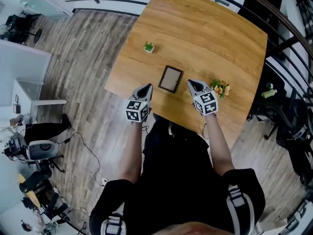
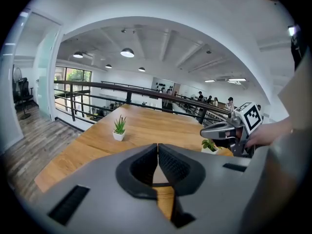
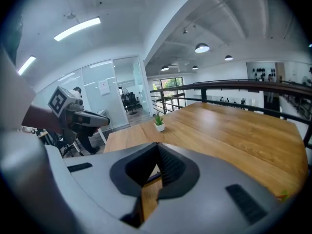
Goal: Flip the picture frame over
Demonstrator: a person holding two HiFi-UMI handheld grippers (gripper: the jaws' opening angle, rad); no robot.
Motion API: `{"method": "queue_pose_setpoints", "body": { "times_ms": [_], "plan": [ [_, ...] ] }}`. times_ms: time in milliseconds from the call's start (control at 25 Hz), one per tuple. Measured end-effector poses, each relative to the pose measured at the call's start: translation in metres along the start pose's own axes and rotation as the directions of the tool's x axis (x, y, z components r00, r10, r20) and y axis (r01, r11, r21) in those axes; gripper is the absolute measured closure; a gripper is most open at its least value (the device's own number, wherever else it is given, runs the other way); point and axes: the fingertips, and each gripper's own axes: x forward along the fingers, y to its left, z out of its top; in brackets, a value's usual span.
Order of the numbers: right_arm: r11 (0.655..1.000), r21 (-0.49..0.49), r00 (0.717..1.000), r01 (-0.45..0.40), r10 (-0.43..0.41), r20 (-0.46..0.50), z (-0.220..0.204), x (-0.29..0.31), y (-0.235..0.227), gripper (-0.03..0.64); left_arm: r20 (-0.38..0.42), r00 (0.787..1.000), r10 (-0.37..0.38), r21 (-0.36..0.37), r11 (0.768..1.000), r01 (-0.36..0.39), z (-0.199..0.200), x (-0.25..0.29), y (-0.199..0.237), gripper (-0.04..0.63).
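1. The left claw [image 1: 146, 88] was fully closed with nothing in it. It hung over the near edge of the counter [image 1: 205, 33], just left of the picture frame and not touching it.
2. A small green plant [image 1: 148, 46] stood farther back, well clear of any likely move.
3. The picture frame [image 1: 170, 79] lay flat on the counter between the two claws, close to the near edge. With so little edge to catch, a push from closed tips could slide it instead of lifting it, possibly off the counter.
4. The right claw [image 1: 192, 83] was also closed and empty, just right of the frame.
5. The flowers [image 1: 220, 88] sat right beside that claw, so a wide swing during the flip could knock them over.
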Motion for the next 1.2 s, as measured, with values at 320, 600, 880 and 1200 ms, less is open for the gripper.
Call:
{"method": "queue_pose_setpoints", "body": {
  "times_ms": [320, 600, 880, 1200],
  "plan": [
    [1.0, 0.022, 1.0, 0.021, -0.021, -0.022, -0.011, 0.01, -0.003, 0.609, -0.067, 0.997, -0.029, -0.023, 0.999, 0.027, -0.028, 0.021, 0.012, 0.574],
    [0.998, 0.042, 0.997, 0.038, -0.035, -0.067, -0.034, 0.023, -0.004, 0.609, -0.144, 0.986, -0.081, -0.044, 0.996, 0.075, -0.067, 0.052, 0.015, 0.572],
    [0.996, 0.064, 0.993, 0.057, -0.049, -0.112, -0.052, 0.036, -0.01, 0.609, -0.216, 0.968, -0.13, -0.059, 0.991, 0.12, -0.094, 0.08, 0.021, 0.572],
    [0.992, 0.091, 0.985, 0.084, -0.069, -0.156, -0.069, 0.039, -0.017, 0.609, -0.298, 0.944, -0.139, -0.075, 0.99, 0.123, -0.121, 0.107, 0.031, 0.541]
  ]
}}
